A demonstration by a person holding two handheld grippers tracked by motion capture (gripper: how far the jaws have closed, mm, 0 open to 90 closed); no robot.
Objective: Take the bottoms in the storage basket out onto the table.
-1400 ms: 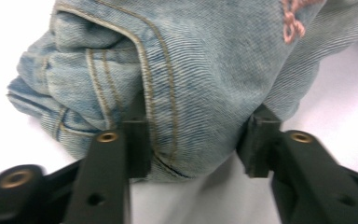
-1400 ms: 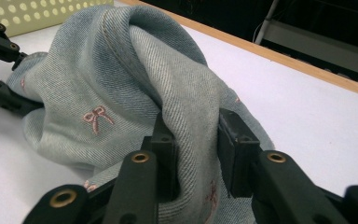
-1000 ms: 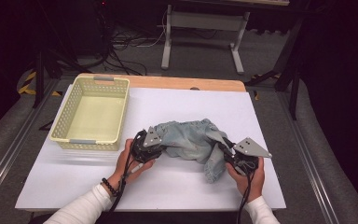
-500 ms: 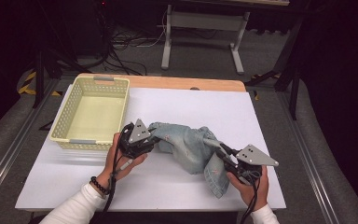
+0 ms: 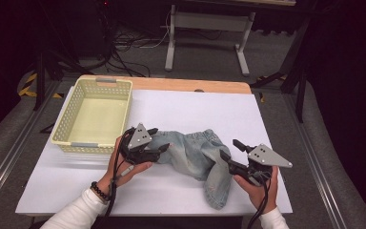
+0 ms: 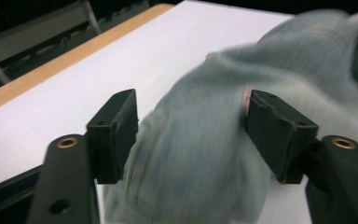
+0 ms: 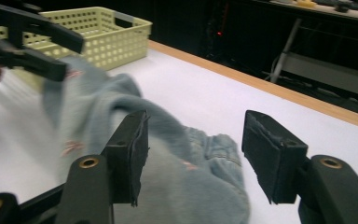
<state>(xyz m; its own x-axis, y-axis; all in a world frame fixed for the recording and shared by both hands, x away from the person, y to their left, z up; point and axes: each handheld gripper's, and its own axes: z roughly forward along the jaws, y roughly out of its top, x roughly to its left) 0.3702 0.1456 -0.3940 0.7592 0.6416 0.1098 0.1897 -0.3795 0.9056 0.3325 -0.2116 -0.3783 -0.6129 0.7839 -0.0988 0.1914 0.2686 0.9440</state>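
Observation:
A light blue denim garment [image 5: 195, 152] lies crumpled on the white table [image 5: 200, 107], one end trailing toward the front edge. My left gripper [image 5: 158, 139] is at its left end. Its jaws have just been opening and stand apart, with blurred denim [image 6: 205, 140] between them but not pinched. My right gripper [image 5: 229, 149] is at the garment's right side. Its jaws have also just been opening and stand open just above the denim [image 7: 182, 186]. The left gripper [image 7: 28, 42] also shows far off in the right gripper view.
A pale yellow perforated basket [image 5: 59, 138], [image 7: 107, 37] stands empty at the table's left, just beyond the left gripper. A wooden strip [image 5: 181, 85] runs along the table's far edge. A metal stand and cables sit on the dark floor behind.
Both grippers were shut on the garment's ends and have let go. The denim has dropped and spread out on the table. The left hand has shifted left and up a little.

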